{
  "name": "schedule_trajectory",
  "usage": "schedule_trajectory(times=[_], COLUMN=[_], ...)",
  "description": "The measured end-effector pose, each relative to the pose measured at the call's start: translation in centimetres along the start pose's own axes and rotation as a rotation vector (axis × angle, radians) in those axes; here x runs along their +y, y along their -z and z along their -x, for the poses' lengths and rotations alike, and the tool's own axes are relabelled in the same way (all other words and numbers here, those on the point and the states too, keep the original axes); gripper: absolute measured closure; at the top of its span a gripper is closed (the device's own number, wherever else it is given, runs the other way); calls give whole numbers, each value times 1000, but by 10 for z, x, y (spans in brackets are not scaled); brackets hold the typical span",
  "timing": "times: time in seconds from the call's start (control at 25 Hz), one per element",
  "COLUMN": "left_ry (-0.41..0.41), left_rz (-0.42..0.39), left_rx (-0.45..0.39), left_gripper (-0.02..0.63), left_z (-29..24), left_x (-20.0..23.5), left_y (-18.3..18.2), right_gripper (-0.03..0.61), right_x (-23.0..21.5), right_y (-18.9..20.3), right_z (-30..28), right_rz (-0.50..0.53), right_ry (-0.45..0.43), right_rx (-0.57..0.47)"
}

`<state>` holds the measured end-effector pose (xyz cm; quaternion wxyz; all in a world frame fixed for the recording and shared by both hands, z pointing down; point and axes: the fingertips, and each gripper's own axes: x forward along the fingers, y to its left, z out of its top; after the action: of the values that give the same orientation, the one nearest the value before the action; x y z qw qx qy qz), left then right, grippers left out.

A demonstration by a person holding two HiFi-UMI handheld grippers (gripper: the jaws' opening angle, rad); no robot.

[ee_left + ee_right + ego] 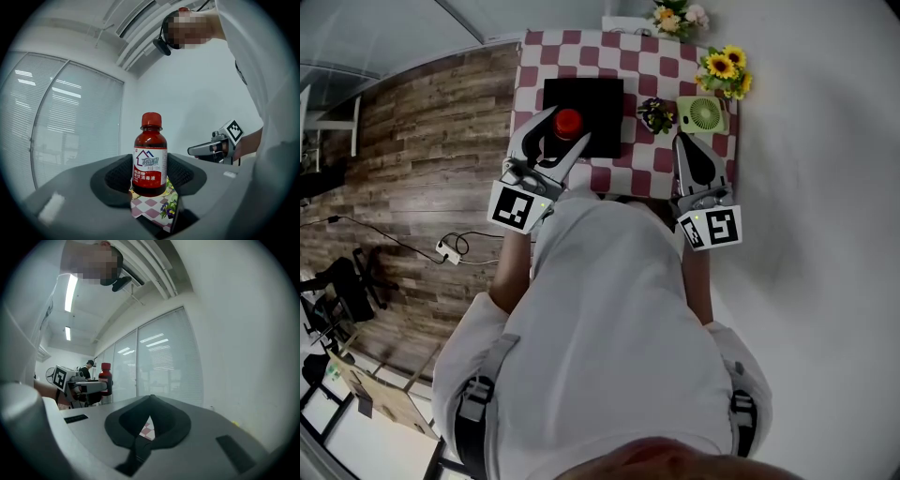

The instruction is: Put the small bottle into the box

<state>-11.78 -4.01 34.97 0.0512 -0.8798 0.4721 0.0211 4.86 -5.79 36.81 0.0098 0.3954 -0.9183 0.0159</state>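
The setting is an office-type room or lab. Full-height glazed partitions [159,362] fitted with horizontal blinds line one side. Strip lights [71,292] are mounted on the ceiling. The floor [422,187] has a wood-plank finish, and a power strip [448,250] with its cable lies on it. A small table [670,66] with a checkered cloth carries sunflowers [724,67] and a green desk fan [704,114]. A second person [86,369] is in the background.
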Motion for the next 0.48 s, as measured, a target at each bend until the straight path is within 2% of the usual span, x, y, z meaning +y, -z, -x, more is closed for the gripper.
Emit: schedule_trajectory(times=[0.24, 0.48], left_ry=[29, 69], left_rz=[-21, -101], left_rx=[70, 115], left_gripper=[391, 391], left_z=[-10, -25], left_x=[3, 2], left_y=[28, 55], right_gripper=[577, 577], right_x=[2, -5], right_y=[0, 3], right_z=[2, 14], right_rz=[-7, -15], right_ry=[12, 51], right_rx=[3, 3])
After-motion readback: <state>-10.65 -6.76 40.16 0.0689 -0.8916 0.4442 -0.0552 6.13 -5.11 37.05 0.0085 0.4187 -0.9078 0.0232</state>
